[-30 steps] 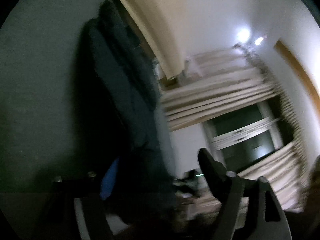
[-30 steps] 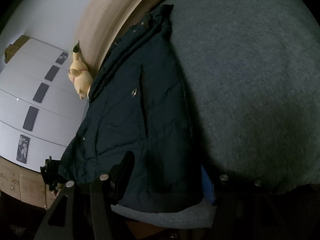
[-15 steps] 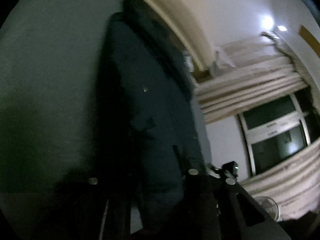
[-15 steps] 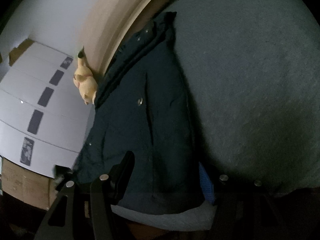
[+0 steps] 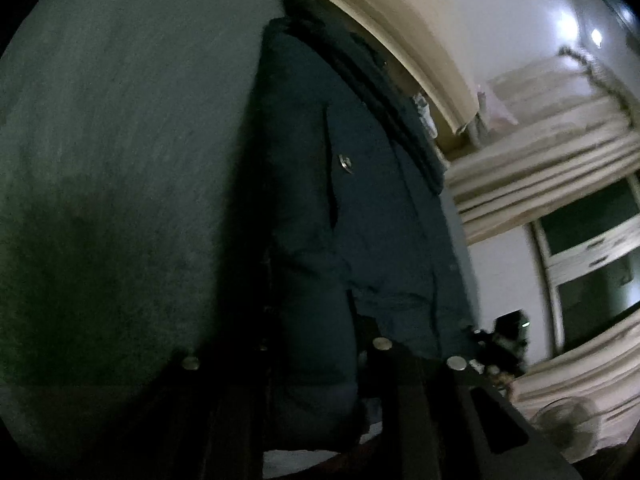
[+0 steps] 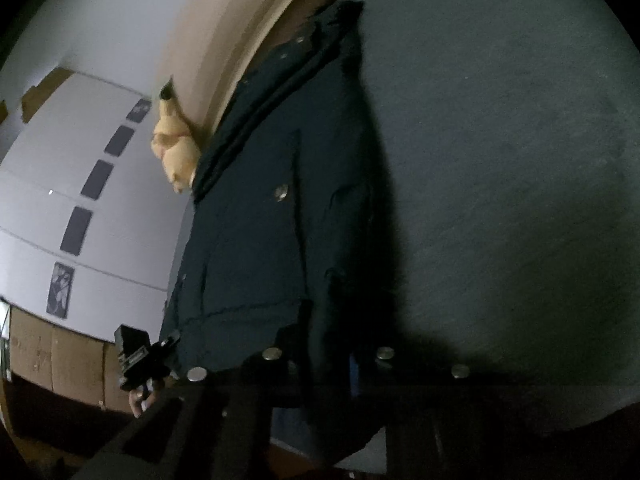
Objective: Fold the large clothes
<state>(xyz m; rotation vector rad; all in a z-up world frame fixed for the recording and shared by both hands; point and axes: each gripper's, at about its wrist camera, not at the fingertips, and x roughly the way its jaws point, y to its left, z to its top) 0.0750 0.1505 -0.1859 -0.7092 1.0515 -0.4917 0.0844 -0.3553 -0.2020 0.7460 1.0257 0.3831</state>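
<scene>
the left gripper (image 5: 320, 376), black and two-fingered, has just been closing and now pinches the near hem of a long dark navy padded coat with metal snap buttons (image 5: 360, 208); the fabric bunches up between its jaws. the right gripper (image 6: 324, 364), of the same make, has also just been closing and clamps the same hem further along, cloth drawn tight between its fingers, a sliver of blue lining showing at the edge. the coat lies lengthwise on a grey textured bedspread (image 6: 500, 160), hem towards the grippers and collar at the far end against a pale beige padded headboard (image 6: 248, 28). a small yellow plush toy (image 6: 176, 148) sits just beside the collar, by the headboard. beyond it stand white wardrobe doors with dark rectangular handles (image 6: 80, 200) and stacked brown cardboard boxes (image 6: 52, 356). on the other side of the coat, cream pleated curtains (image 5: 552, 152) frame a dark window (image 5: 592, 208).
</scene>
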